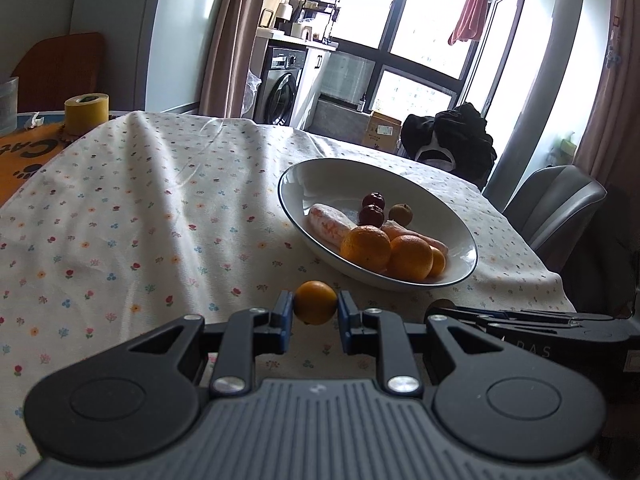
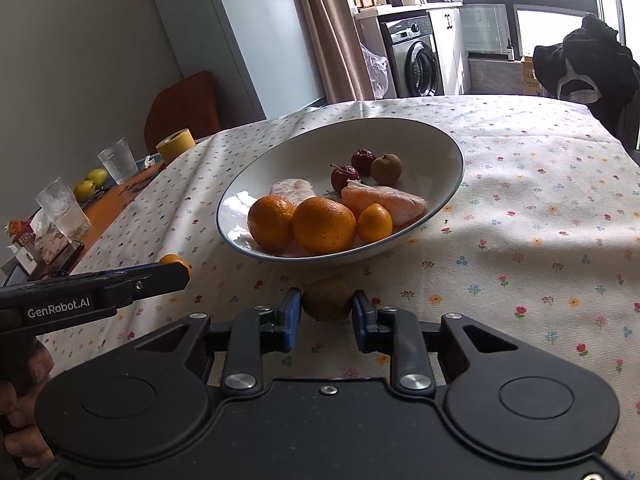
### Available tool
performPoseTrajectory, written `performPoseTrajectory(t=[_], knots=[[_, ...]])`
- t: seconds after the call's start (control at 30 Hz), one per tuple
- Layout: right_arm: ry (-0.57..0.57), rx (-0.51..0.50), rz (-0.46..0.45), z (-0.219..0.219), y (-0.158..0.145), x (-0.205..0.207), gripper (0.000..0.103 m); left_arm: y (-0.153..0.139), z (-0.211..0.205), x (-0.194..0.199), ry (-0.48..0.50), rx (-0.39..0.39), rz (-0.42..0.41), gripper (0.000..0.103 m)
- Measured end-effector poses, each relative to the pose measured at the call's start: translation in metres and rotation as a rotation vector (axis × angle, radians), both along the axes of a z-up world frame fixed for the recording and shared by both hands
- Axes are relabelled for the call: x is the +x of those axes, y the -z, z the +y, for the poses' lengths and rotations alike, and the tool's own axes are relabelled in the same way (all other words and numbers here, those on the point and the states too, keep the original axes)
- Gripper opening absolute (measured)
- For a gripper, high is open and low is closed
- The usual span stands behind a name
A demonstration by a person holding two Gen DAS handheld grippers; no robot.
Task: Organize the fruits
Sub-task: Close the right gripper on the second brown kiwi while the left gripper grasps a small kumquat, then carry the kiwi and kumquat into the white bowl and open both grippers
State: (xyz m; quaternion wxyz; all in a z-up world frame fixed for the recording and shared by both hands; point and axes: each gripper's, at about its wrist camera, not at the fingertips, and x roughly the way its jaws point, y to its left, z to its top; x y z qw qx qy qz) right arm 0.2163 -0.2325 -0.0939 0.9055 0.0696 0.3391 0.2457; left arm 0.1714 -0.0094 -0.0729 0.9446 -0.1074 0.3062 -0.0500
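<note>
So both sides are loaded. Left hand-held gripper [image 1: 316, 308] has its blue pads pinched on a small orange [image 1: 316, 302], just in front of the white bowl [image 1: 460, 216] on the flowery-cloth worktop [image 1: 160, 216]. Right hand-held gripper [image 2: 326, 309] is clamped around a brownish round fruit [image 2: 326, 299], also right in front of the bowl's near rim. Bowl already has two bigger oranges [image 2: 324, 224], a tiny one, peeled segments, two dark red fruits [image 2: 362, 160] and another brown one.

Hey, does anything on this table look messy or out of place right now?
The floral tablecloth is rumpled, with ridges at its far left. In the bowl, peeled citrus segments lie loose among whole fruit. Nothing looks spilled or broken.
</note>
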Motion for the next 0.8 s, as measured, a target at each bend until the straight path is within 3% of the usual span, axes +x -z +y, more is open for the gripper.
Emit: performPoseTrajectory(t=[0.8], knots=[[0.044,0.002,-0.098,-0.027,-0.033,-0.011,0.025,-0.035,-0.017,0.010,0.029,0.015,-0.098,0.022]])
